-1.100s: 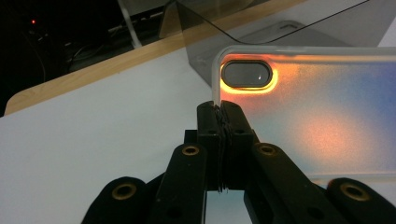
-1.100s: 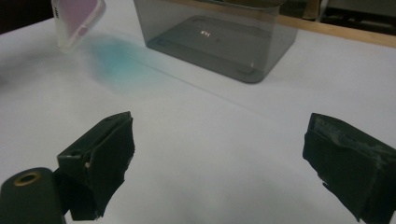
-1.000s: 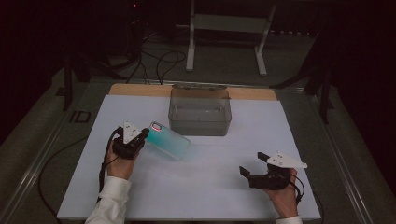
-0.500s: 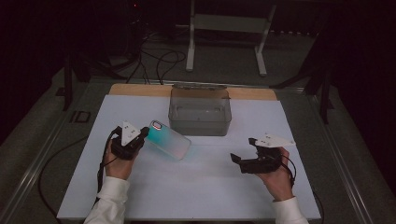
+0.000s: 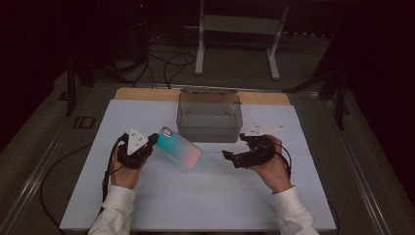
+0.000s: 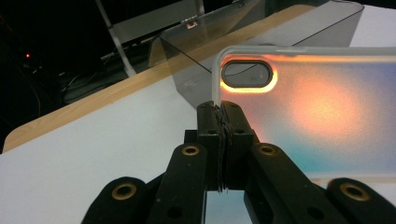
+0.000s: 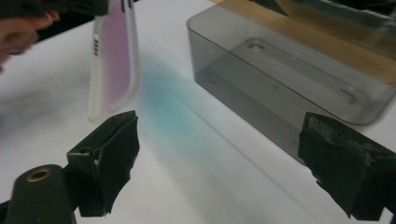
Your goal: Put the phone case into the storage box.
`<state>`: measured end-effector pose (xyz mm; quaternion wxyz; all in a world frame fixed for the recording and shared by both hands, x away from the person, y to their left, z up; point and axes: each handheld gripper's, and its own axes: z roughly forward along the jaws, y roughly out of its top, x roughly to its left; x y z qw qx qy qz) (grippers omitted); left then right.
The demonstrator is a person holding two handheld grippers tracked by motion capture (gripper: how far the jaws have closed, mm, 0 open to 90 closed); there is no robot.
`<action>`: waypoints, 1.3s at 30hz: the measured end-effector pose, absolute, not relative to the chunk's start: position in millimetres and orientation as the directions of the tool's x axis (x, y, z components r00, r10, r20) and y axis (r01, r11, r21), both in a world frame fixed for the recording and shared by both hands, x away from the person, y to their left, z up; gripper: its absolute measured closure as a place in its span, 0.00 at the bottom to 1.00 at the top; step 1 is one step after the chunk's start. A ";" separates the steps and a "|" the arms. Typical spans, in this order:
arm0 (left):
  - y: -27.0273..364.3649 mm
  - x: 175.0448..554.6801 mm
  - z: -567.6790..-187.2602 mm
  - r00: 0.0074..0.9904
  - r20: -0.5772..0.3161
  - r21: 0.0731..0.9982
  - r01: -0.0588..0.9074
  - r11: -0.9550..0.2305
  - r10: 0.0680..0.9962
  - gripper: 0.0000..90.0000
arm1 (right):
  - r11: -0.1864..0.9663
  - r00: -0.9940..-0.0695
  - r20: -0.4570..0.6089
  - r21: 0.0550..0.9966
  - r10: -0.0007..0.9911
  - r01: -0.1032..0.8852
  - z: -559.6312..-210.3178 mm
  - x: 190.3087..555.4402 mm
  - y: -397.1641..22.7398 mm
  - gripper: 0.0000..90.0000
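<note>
Centrally, grey bin sits empty; left gripper clamps phone case aloft, right gripper spread wide beside it.

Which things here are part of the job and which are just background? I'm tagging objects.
In use:
- translucent pink-to-teal phone case, held by the left gripper
- open right gripper
- smoky clear plastic box

Background:
- white metal stand
- black floor cables

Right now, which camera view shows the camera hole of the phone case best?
The left gripper view: the camera hole is close, sharp and faces the lens. The high view shows it small, at the upper corner of the phone case. The right gripper view shows the case nearly edge-on.
</note>
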<state>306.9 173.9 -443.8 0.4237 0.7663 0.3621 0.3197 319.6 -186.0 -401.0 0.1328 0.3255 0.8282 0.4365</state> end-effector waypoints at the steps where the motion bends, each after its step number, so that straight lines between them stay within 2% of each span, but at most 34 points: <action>1: 172.7 306.3 -443.7 0.534 0.187 0.881 0.280 -0.381 0.825 0.98 | 0.406 -0.760 0.081 0.806 0.645 0.430 -400.8 321.7 -184.4 0.14; 7: 170.2 305.8 -443.7 0.542 0.198 0.880 0.269 -0.392 0.816 0.98 | 0.385 -0.777 0.169 0.793 0.606 0.472 -399.2 331.3 -175.3 0.15; 12: 168.2 303.2 -442.9 0.553 0.220 0.882 0.240 -0.406 0.804 0.98 | 0.408 -0.792 0.201 0.768 0.577 0.493 -398.1 338.8 -161.2 0.15; 28: 158.2 297.0 -441.3 0.606 0.279 0.873 0.163 -0.459 0.745 0.98 | 0.492 -0.824 0.249 0.701 0.509 0.516 -399.5 350.9 -129.1 0.20; 34: 156.5 295.2 -440.6 0.620 0.289 0.874 0.141 -0.466 0.730 0.98 | 0.528 -0.832 0.264 0.670 0.488 0.522 -399.7 354.3 -117.6 0.24; 39: 156.1 293.3 -439.8 0.635 0.291 0.880 0.116 -0.461 0.715 0.98 | 0.546 -0.840 0.286 0.655 0.461 0.523 -401.5 356.3 -112.0 0.34</action>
